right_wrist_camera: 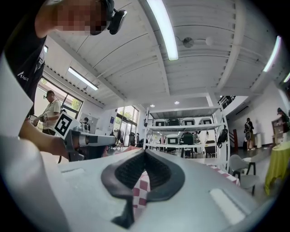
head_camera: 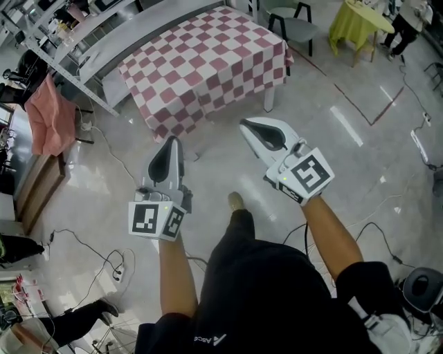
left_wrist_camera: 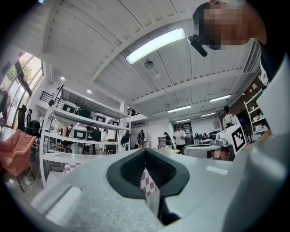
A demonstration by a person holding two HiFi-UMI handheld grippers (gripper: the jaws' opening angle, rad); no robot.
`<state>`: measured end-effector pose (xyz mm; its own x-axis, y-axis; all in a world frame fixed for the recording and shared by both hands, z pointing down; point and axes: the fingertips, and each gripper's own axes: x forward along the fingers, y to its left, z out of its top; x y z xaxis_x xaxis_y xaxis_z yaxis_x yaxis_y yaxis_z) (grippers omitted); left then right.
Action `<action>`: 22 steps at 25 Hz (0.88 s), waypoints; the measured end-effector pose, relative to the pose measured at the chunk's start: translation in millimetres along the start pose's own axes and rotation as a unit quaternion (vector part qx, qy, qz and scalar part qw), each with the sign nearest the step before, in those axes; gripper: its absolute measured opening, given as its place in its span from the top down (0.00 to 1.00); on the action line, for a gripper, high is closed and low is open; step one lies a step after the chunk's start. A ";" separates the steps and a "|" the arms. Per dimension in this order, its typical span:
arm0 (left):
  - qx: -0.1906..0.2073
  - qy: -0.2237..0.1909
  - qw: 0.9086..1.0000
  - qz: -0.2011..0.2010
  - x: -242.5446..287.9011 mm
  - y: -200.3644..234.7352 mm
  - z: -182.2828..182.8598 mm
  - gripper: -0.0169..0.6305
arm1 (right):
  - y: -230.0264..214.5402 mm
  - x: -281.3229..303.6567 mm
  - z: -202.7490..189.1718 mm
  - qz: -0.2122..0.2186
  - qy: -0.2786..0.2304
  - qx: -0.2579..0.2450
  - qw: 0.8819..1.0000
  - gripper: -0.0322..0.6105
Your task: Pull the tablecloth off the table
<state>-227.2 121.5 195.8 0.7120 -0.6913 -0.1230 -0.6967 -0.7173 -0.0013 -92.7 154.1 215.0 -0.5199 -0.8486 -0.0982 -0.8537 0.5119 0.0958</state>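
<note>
The red-and-white checked tablecloth [head_camera: 208, 62] lies spread over the table ahead of me, its edges hanging down the sides. In the head view my left gripper [head_camera: 169, 143] points at the cloth's near corner, jaws shut, the tip just short of the hem. My right gripper [head_camera: 244, 124] is also shut and stops short of the near edge. A strip of the checked cloth [left_wrist_camera: 147, 181] shows through the slit under the shut jaws in the left gripper view. The same cloth [right_wrist_camera: 140, 190] shows likewise in the right gripper view. Nothing looks pinched.
A white shelf rack [head_camera: 76, 48] runs along the table's far left side. A pink cloth [head_camera: 50, 117] hangs over furniture at the left. Cables [head_camera: 104, 252] trail on the floor. A chair [head_camera: 294, 24] and a yellow-covered table [head_camera: 356, 21] stand behind.
</note>
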 end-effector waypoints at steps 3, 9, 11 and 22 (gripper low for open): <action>0.014 -0.005 1.000 -0.008 -8.4 -13.6 -49.7 0.96 | 4.9 -17.2 -49.4 -0.006 -0.007 -0.004 1.000 0.95; 0.022 -0.005 1.000 -0.018 73.6 50.0 -76.2 0.96 | -60.4 66.4 -75.4 -0.009 -0.009 -0.003 1.000 0.95; 0.019 -0.007 1.000 -0.020 98.9 73.0 -79.9 0.96 | -81.9 94.1 -81.1 -0.013 -0.006 -0.001 1.000 0.95; 0.011 -0.003 1.000 -0.018 203.2 157.4 -98.7 0.96 | -157.6 198.6 -104.1 -0.009 0.008 -0.015 1.000 0.95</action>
<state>-183.5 -140.5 268.6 0.7360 -0.6646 -0.1293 -0.6727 -0.7394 -0.0281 -58.2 -109.0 283.5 -0.5031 -0.8600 -0.0848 -0.8618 0.4920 0.1234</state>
